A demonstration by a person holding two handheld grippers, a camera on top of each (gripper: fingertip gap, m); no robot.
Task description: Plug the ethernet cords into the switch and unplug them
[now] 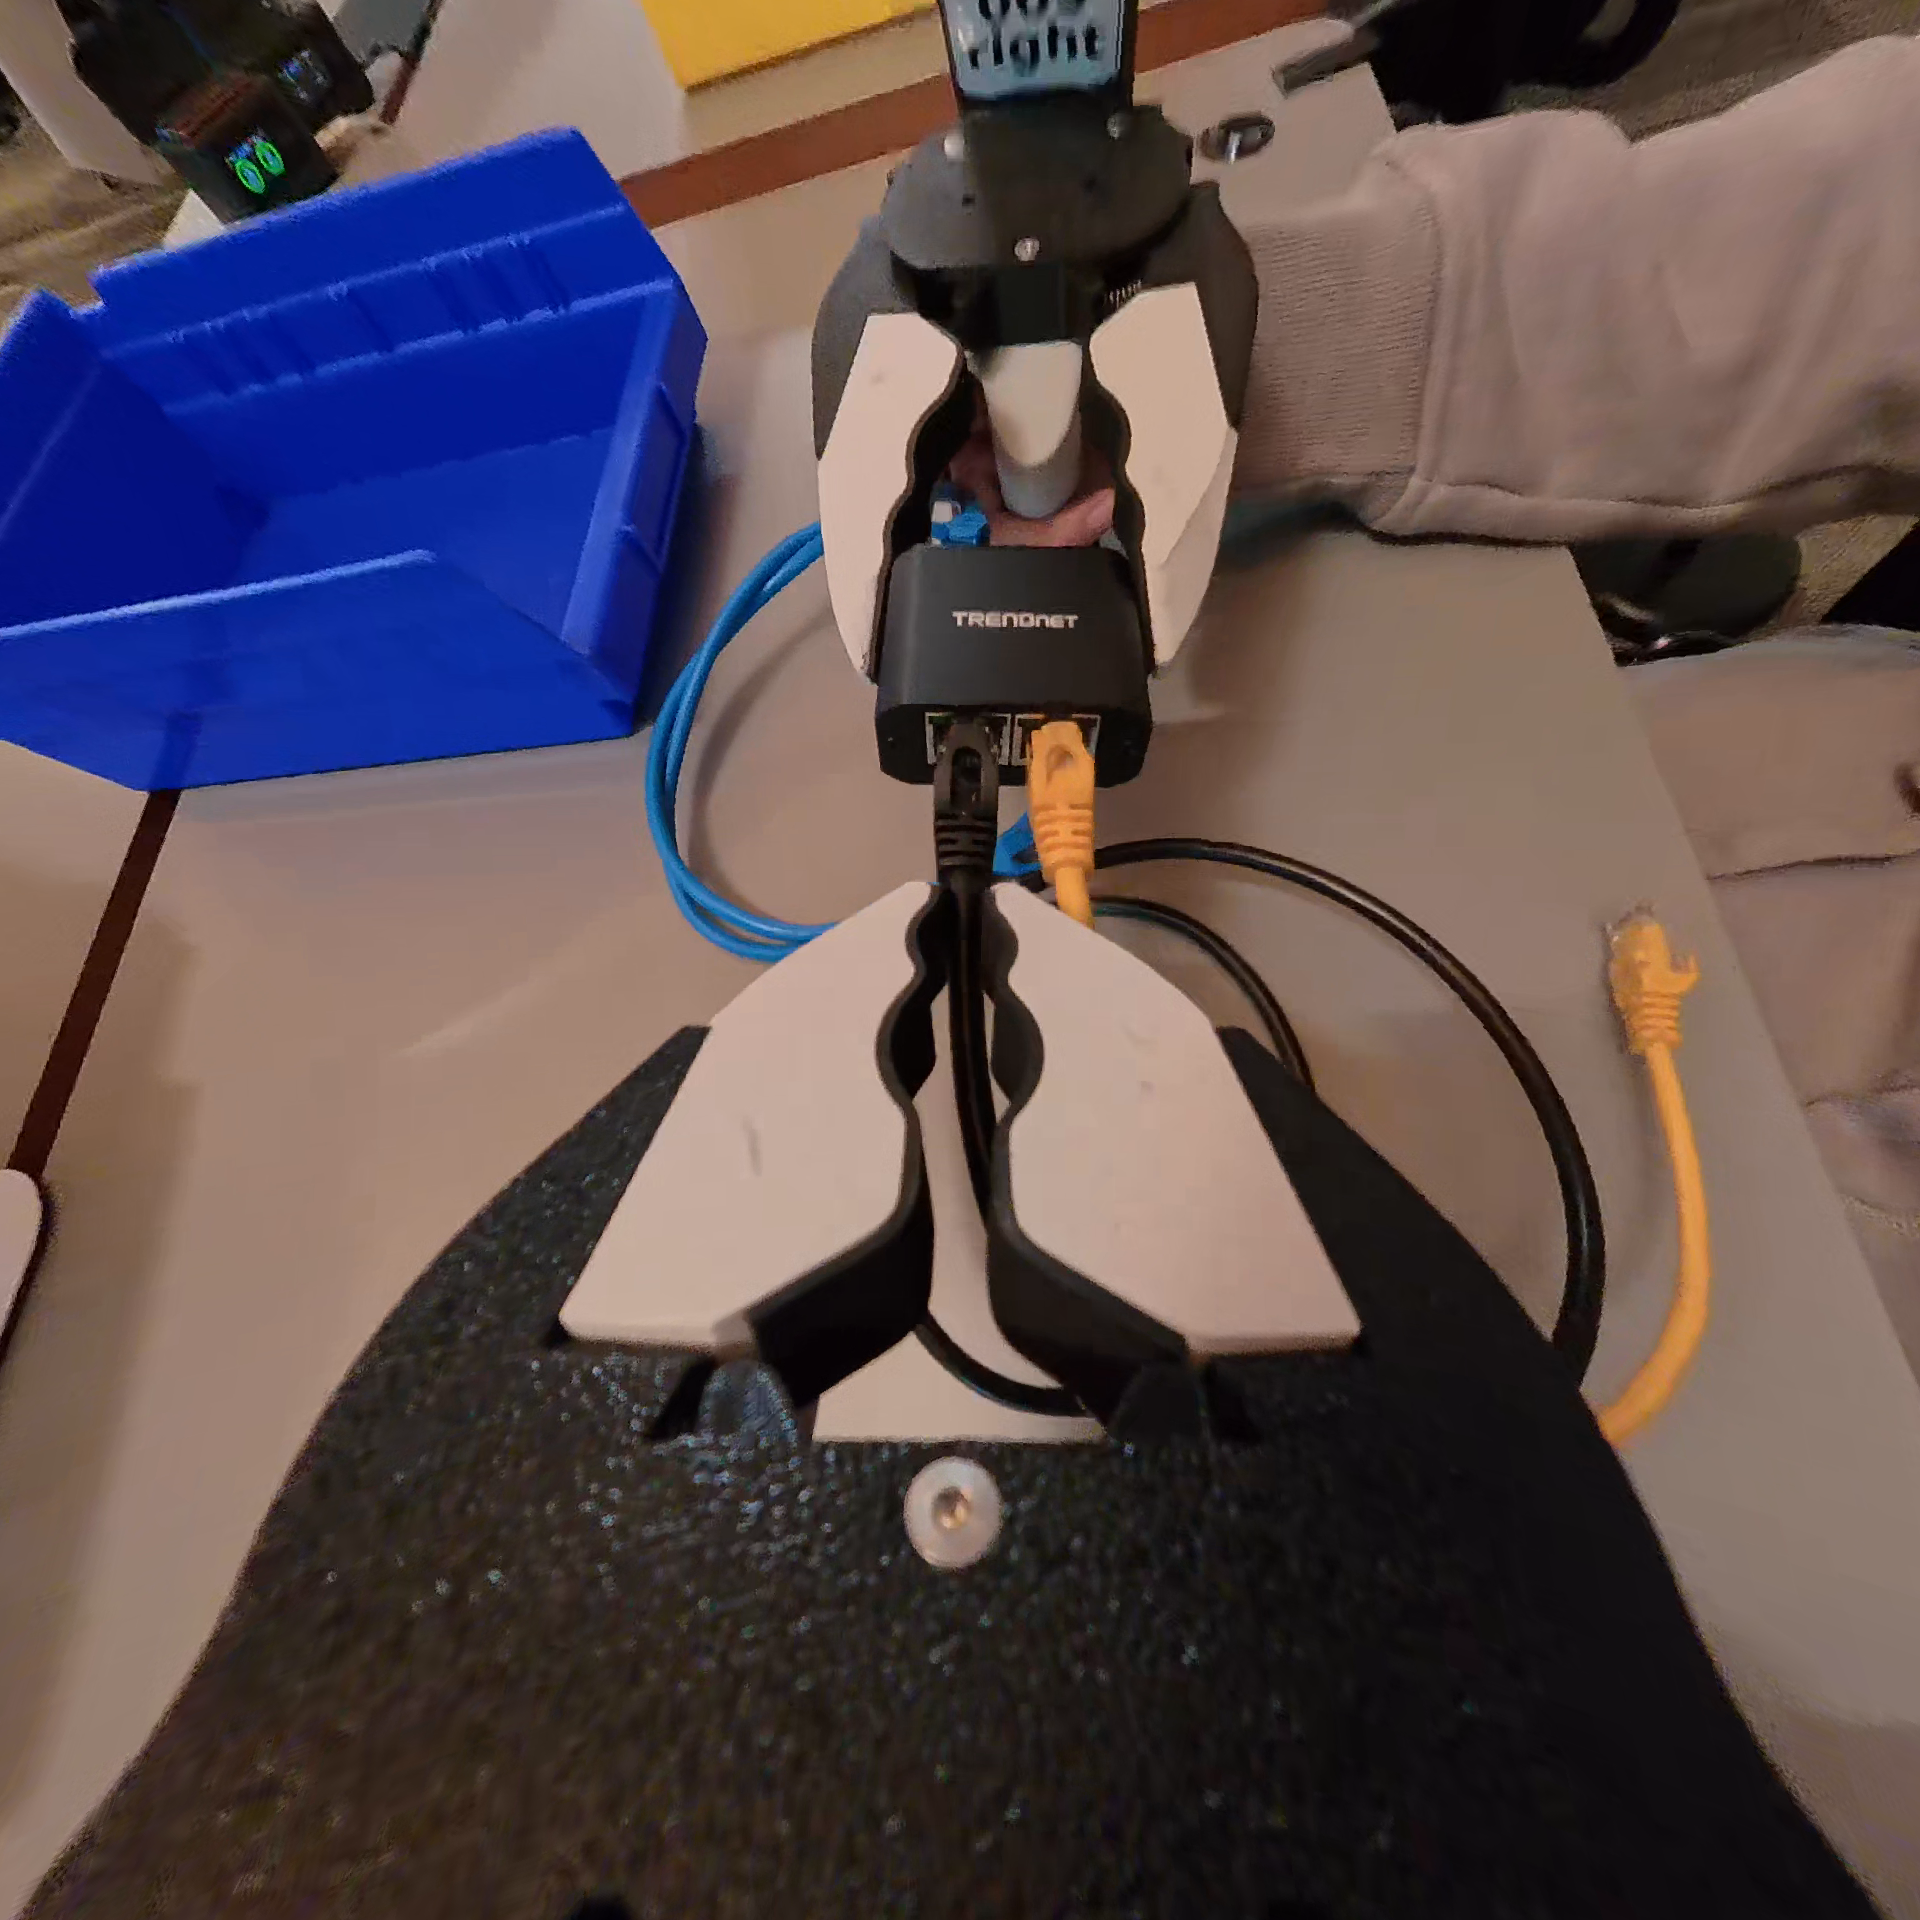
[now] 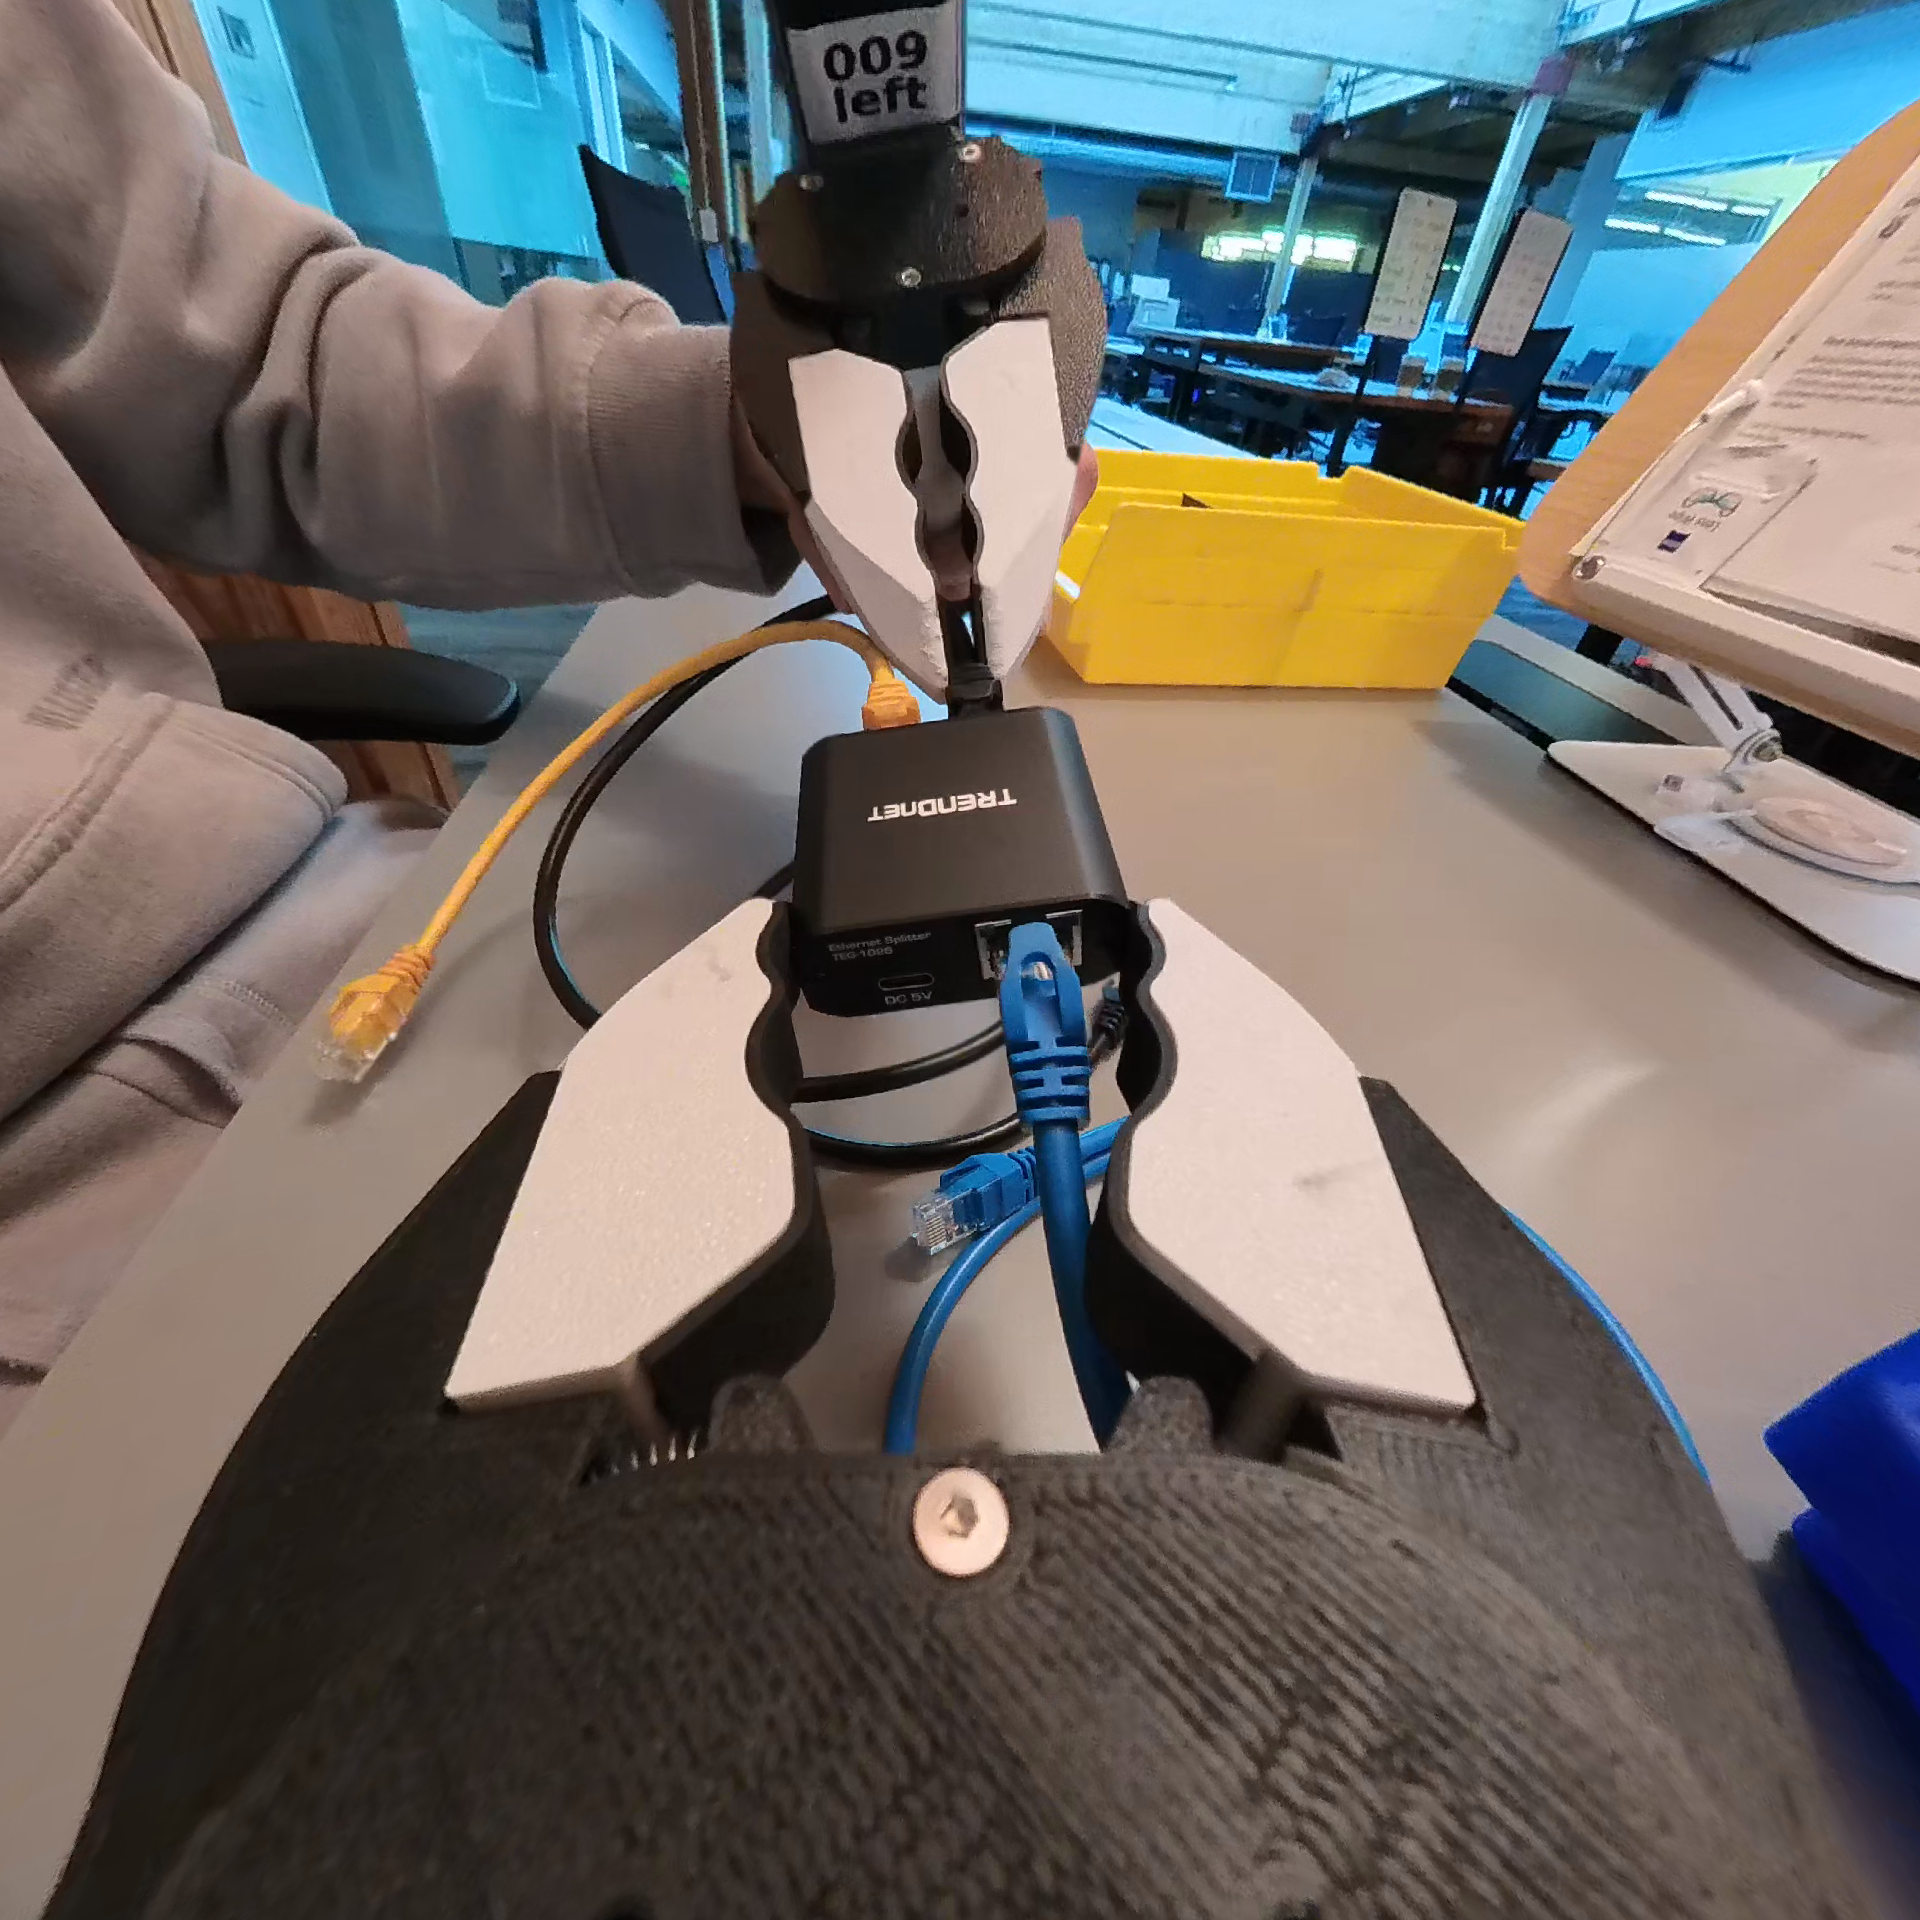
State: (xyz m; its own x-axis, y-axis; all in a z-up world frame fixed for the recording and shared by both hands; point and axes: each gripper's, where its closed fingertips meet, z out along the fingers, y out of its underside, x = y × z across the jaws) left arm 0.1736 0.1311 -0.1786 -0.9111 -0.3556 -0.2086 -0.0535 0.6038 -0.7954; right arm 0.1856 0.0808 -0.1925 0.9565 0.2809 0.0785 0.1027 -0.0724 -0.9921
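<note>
Three cords in one switch, two grippers at work.

Left wrist view: we clench our left gripper [image 1: 961,899] on the black cord [image 1: 961,821], plugged into the switch [image 1: 1013,649] beside the yellow cord [image 1: 1062,805]; one blue bin [image 1: 343,468] sits left on the table [image 1: 416,935]. Right wrist view: our right gripper [image 2: 961,920] grasps the switch by its sides, one blue cord [image 2: 1044,1023] plugged in, its other plug [image 2: 961,1200] lying loose; one yellow bin [image 2: 1278,582] stands behind.
</note>
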